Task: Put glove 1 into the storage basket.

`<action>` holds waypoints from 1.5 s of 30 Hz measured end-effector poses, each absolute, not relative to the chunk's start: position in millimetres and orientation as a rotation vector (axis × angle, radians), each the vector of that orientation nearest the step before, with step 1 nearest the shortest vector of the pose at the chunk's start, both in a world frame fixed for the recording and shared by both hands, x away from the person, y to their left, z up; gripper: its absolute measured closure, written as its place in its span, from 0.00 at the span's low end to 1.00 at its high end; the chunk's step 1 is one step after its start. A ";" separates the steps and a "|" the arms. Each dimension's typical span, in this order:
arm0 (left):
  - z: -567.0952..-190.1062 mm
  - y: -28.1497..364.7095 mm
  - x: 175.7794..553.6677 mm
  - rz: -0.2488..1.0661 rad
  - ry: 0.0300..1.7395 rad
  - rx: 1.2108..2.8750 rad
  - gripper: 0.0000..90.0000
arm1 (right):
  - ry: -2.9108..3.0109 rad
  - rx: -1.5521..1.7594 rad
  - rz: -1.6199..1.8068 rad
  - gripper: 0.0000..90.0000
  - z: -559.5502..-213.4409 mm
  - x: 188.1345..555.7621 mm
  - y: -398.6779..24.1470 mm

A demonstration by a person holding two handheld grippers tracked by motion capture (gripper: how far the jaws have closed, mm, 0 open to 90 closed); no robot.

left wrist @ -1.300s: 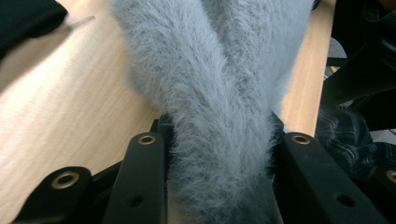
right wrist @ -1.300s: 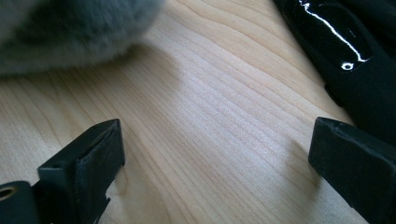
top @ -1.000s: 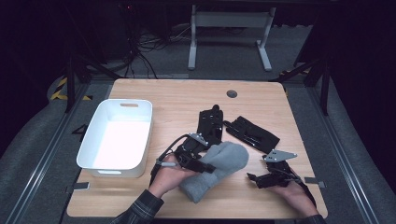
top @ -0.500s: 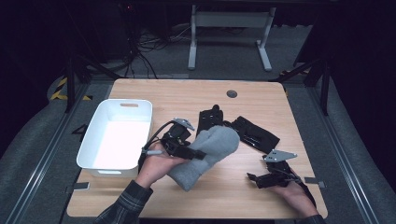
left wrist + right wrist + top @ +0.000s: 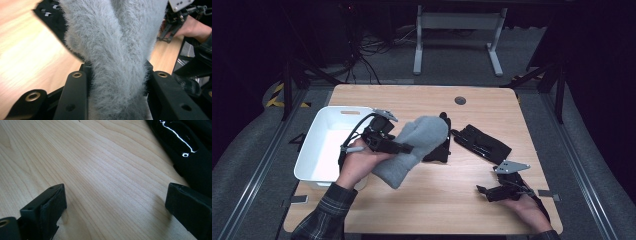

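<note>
Between the two black jaws of the left gripper (image 5: 404,148) sits a fluffy grey mitten (image 5: 417,146), pinched across its narrower part so the fabric bunches and bulges out on either side of the pads, as the left gripper view shows close up (image 5: 117,62). The clamp is firm: the jaws press into the pile with no gap visible. The mitten hangs clear of the wooden table (image 5: 442,200), its wide end stretching away from the claw toward the middle of the tabletop and its cuff end drooping just below the jaws. Just behind the hand, on the side away from the mitten's tip, stands a white bin (image 5: 319,150), near enough that the wrist is over its rim. Beyond the mitten's far end lie dark items: a black glove or pouch (image 5: 439,150) partly hidden under the grey wool, and a flat black case (image 5: 482,142) farther off. The right gripper (image 5: 492,192) rests low at the table's near edge, well apart from all this, its jaws spread wide with bare wood between them (image 5: 112,202). As I judge it, the pick-up is done and the carry is under way; releasing the mitten into the bin is left, and the black pieces look untouched.
</note>
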State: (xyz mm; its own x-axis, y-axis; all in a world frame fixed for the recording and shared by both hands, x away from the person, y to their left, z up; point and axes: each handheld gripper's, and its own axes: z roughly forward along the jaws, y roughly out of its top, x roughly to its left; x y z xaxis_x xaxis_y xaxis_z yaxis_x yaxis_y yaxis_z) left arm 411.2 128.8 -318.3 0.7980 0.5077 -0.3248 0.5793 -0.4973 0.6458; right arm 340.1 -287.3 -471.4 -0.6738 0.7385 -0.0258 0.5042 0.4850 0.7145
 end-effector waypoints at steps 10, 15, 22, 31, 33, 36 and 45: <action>-304.2 180.4 422.2 -0.040 0.924 2.142 0.71 | 2.405 1.045 0.994 0.04 -471.4 340.0 -287.2; -301.0 204.8 426.8 -0.013 0.984 2.115 0.71 | 2.405 1.045 0.994 0.04 -471.4 340.0 -287.2; -304.4 243.7 433.2 0.028 1.091 2.069 0.71 | 2.405 1.045 0.994 0.04 -471.4 340.0 -287.2; -333.6 287.0 447.9 0.025 1.268 2.031 0.72 | 2.405 1.045 0.994 0.04 -471.4 340.0 -287.2; -343.2 293.5 452.0 0.014 1.304 2.023 0.72 | 2.405 1.045 0.994 0.04 -471.4 340.0 -287.2; -360.1 300.9 458.9 -0.038 1.345 2.013 0.72 | 2.405 1.045 0.993 0.04 -471.4 340.0 -287.2; -400.6 300.0 474.8 -0.141 1.460 2.063 0.68 | 2.405 1.045 0.994 0.04 -471.4 340.0 -287.2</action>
